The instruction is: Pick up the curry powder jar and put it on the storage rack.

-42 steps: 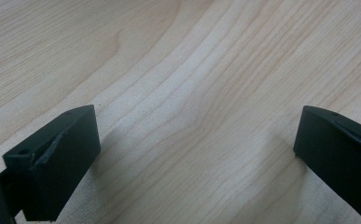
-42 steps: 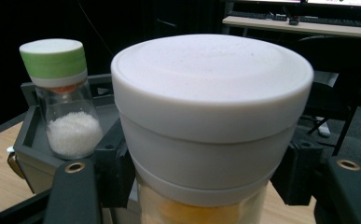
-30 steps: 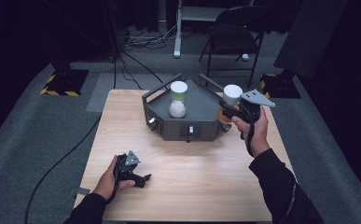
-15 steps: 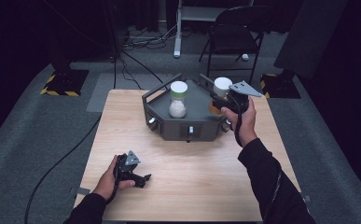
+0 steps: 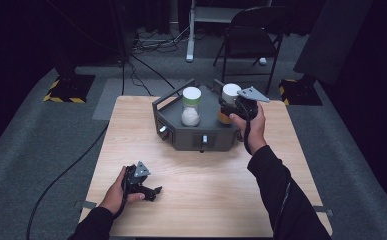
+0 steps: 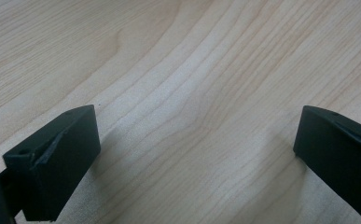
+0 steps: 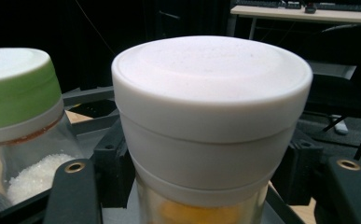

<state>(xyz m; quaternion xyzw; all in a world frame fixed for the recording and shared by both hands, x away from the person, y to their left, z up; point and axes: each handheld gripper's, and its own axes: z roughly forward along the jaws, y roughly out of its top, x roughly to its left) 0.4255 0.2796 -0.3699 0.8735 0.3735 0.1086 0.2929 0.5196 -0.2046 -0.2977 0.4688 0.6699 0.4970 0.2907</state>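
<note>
A jar with a white lid [image 5: 230,93] and orange contents sits between the jaws of my right gripper [image 5: 227,112], which is shut on its body. In the right gripper view the white-lidded jar [image 7: 211,116] stands close up, with my right gripper [image 7: 211,196] closed around its lower part. It hangs over the right rear of a dark grey tray [image 5: 181,137]; I cannot tell whether it touches the tray. A green-lidded jar [image 5: 191,106] of white grains stands in the tray's middle and appears as the green-lidded jar [image 7: 17,93] beside it. My left gripper [image 5: 151,191] rests open on the table, left gripper [image 6: 197,154] holding nothing.
The wooden table [image 5: 221,200] carries the tray at its far middle. The tray has raised handles and small knobs on its front wall [image 5: 204,140]. A black chair [image 5: 253,30] and cables lie on the floor beyond the table.
My right hand has carried the white-lidded jar leftward, from beside the tray's right end to over its right rear part. The left gripper has stayed still.
</note>
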